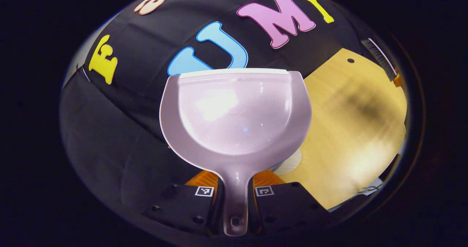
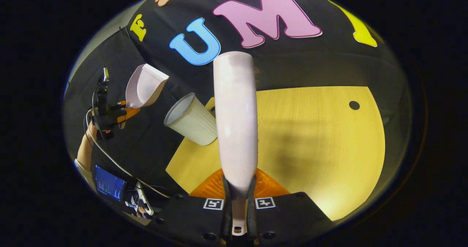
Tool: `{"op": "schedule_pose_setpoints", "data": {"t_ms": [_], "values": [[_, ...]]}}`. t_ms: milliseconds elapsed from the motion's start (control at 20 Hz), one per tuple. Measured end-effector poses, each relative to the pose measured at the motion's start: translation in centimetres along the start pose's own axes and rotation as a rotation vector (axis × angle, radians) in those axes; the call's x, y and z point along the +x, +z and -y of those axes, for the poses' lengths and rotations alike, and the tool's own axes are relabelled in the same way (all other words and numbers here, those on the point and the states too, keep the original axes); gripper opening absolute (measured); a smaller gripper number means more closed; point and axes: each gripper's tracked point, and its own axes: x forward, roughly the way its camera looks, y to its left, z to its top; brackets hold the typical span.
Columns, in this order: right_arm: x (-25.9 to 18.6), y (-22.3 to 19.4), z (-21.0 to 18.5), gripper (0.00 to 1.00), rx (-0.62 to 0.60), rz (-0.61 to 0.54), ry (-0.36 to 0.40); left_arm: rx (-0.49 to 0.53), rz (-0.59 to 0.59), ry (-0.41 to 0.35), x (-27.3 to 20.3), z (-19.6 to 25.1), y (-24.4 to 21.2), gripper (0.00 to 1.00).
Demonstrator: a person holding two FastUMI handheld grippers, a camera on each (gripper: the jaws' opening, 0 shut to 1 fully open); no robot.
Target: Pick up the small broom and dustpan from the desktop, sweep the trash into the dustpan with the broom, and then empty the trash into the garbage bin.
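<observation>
In the left gripper view, the left gripper (image 1: 236, 196) at the bottom centre is closed on the handle of the dustpan (image 1: 236, 111), whose scoop fills the middle of the frame. The worktop (image 1: 351, 130) lies at the right, and broom bristles (image 1: 380, 59) show at the upper right.

In the right gripper view, the right gripper (image 2: 239, 203) at the bottom centre clamps the handle of the broom (image 2: 236, 119), which runs up the middle. The bin (image 2: 192, 121) sits left of centre at the worktop's edge.
</observation>
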Motion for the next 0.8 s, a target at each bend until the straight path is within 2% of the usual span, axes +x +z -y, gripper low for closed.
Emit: {"op": "schedule_pose_setpoints", "data": {"t_ms": [100, 250, 450, 500, 550, 650, 800], "values": [[0.1, -0.1, 0.6, 0.16, -0.042, -0.011, -0.083, -0.083, -0.025, -0.082, -0.2, 4.2, -0.5, 0.25], [0.8, -1.6, 1.0, 0.16, 0.019, -0.081, -0.167, -0.226, -0.102, -0.233, -0.9, 11.5, -2.6, 0.24], [2.7, -5.5, 1.6, 0.17, 0.079, -0.212, -0.269, -0.300, -0.223, -0.388, 0.2, 21.2, -4.7, 0.25], [3.6, -6.6, 1.9, 0.07, 0.092, -0.243, -0.297, -0.324, -0.265, -0.426, 0.4, 23.5, -5.2, 0.25], [4.4, -7.8, 1.9, 0.17, 0.111, -0.272, -0.313, -0.344, -0.311, -0.464, 0.9, 26.1, -6.2, 0.25], [5.9, -10.8, 1.6, 0.17, 0.143, -0.331, -0.336, -0.356, -0.387, -0.504, 1.9, 30.1, -8.7, 0.25], [8.2, -15.4, 1.9, 0.17, 0.160, -0.429, -0.373, -0.318, -0.478, -0.501, 5.1, 32.7, -12.2, 0.25]]}}
